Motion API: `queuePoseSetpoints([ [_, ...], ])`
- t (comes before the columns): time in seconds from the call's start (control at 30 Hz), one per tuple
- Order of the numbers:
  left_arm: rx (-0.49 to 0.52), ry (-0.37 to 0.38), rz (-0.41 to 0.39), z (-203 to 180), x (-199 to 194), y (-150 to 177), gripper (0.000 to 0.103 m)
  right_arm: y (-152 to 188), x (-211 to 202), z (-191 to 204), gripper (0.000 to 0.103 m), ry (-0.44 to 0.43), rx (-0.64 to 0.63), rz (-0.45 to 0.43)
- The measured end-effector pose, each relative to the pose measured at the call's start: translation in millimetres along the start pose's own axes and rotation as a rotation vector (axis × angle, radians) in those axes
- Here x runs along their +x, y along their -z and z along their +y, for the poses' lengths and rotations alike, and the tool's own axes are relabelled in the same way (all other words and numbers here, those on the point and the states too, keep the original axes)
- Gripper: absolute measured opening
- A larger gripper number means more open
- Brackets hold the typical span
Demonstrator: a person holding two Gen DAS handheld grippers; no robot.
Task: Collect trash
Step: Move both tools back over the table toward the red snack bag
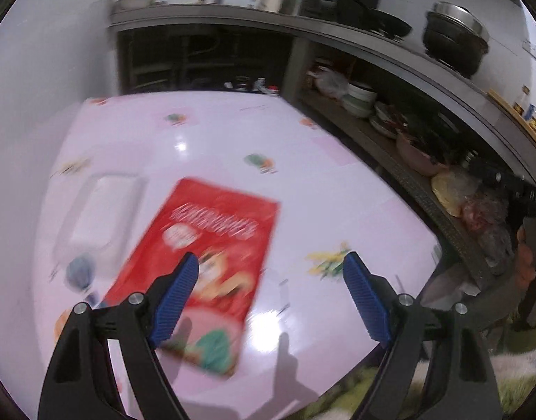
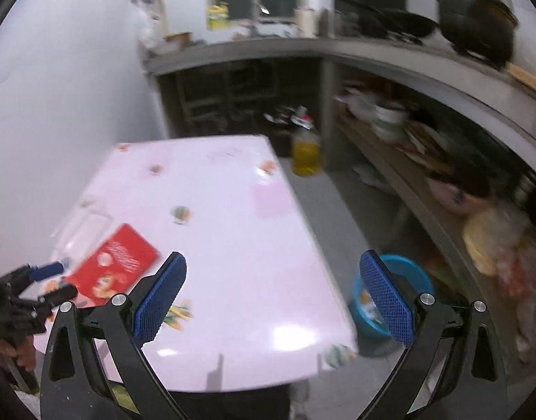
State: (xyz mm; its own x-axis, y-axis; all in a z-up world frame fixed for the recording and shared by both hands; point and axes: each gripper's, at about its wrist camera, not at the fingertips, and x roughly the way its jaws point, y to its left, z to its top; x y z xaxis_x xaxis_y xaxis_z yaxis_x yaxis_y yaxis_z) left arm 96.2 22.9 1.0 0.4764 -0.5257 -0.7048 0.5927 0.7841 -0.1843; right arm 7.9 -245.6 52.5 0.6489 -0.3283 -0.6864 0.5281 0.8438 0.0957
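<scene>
A red snack packet point(image 1: 212, 259) lies flat on the pink patterned table point(image 1: 233, 140). A clear plastic tray point(image 1: 100, 217) sits just left of it. My left gripper point(image 1: 271, 266) hovers open above the table; its left finger overlaps the packet's lower half in the view, and nothing is gripped. In the right wrist view my right gripper point(image 2: 272, 259) is open and empty above the table's point(image 2: 233, 210) near right part. The packet point(image 2: 117, 262), the tray point(image 2: 87, 227) and my left gripper point(image 2: 57, 281) lie to the left. A blue bin point(image 2: 408, 280) holding scraps stands on the floor right of the table.
A kitchen counter point(image 2: 390, 56) with pots runs along the back and right, with a crowded lower shelf point(image 2: 425, 175) of bowls and bags. A yellow oil jug point(image 2: 304, 154) stands on the floor past the table's far corner. A hand point(image 1: 525, 266) holds the other gripper's handle at the right edge.
</scene>
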Motion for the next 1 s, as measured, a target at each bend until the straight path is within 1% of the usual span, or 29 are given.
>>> queuePoseSetpoints([
  [0.07, -0.04, -0.035, -0.001, 15, -8, 12, 0.082, -1, 9, 14, 0.095, -0.053, -0.013, 0.013],
  [0.13, -0.083, -0.064, -0.01, 31, -14, 21, 0.082, -1, 27, 27, 0.095, -0.122, 0.007, 0.063],
  [0.23, -0.133, -0.109, -0.036, 51, -22, 25, 0.082, 1, 56, 52, 0.095, -0.267, 0.048, 0.185],
  [0.27, -0.138, -0.118, -0.043, 53, -23, 24, 0.082, 4, 61, 59, 0.095, -0.296, 0.06, 0.215],
  [0.33, -0.141, -0.144, -0.063, 63, -26, 23, 0.082, 11, 80, 73, 0.09, -0.371, 0.092, 0.306],
  [0.37, -0.144, -0.155, -0.07, 68, -26, 22, 0.082, 14, 83, 82, 0.086, -0.396, 0.099, 0.334],
  [0.43, -0.162, -0.157, -0.062, 78, -22, 21, 0.082, 22, 101, 95, 0.08, -0.446, 0.123, 0.413],
  [0.47, -0.176, -0.152, -0.05, 84, -18, 22, 0.082, 26, 102, 101, 0.076, -0.457, 0.127, 0.432],
  [0.57, -0.219, -0.131, -0.012, 102, -1, 24, 0.082, 40, 108, 120, 0.069, -0.485, 0.136, 0.492],
  [0.67, -0.224, -0.13, 0.02, 113, 21, 25, 0.077, 47, 115, 129, 0.063, -0.49, 0.139, 0.537],
  [0.73, -0.233, -0.125, 0.033, 119, 35, 27, 0.075, 48, 118, 131, 0.061, -0.488, 0.141, 0.55],
  [0.8, -0.248, -0.122, 0.053, 123, 44, 29, 0.071, 49, 118, 130, 0.06, -0.481, 0.138, 0.549],
  [0.83, -0.239, -0.122, 0.047, 121, 45, 29, 0.071, 49, 118, 129, 0.059, -0.477, 0.139, 0.547],
  [0.9, -0.22, -0.095, 0.059, 116, 46, 28, 0.065, 47, 119, 125, 0.057, -0.467, 0.147, 0.547],
  [1.0, -0.201, -0.021, 0.086, 100, 48, 30, 0.06, 48, 120, 116, 0.055, -0.45, 0.164, 0.547],
])
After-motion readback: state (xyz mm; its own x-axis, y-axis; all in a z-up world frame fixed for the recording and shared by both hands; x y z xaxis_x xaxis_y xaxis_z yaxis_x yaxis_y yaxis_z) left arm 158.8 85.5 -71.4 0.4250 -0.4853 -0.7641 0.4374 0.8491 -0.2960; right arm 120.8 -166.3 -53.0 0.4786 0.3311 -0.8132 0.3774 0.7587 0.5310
